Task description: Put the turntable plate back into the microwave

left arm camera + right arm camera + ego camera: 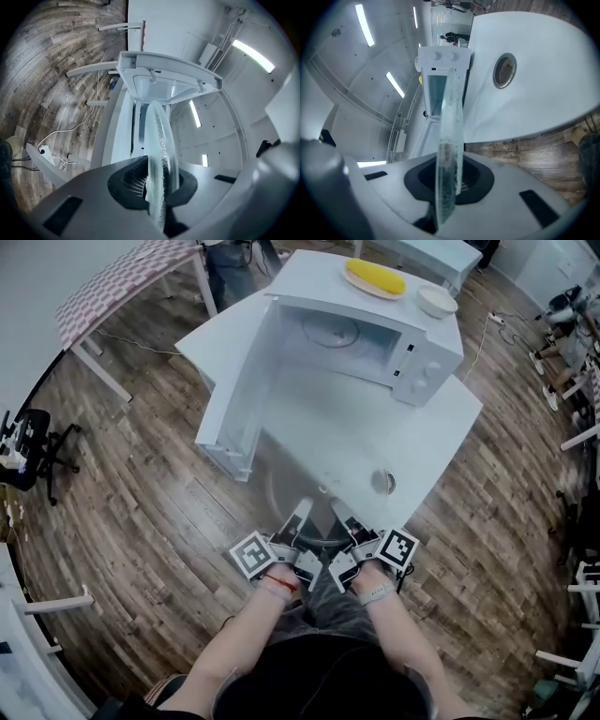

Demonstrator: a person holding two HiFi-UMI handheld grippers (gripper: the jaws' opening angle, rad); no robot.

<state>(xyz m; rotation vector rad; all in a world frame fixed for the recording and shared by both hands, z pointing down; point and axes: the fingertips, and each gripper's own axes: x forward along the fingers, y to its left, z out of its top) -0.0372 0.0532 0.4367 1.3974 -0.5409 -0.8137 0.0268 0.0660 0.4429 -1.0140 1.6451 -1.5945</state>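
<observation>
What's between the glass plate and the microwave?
Only bare white table, seen in the head view; nothing stands between the glass plate and the open microwave.

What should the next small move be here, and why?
Probably carry the plate forward, kept level, toward the microwave. The left tongs and right tongs are both shut on the plate's near rim. The door hangs open to the left, the cavity faces the person, and the plate is held well short of it.
</observation>
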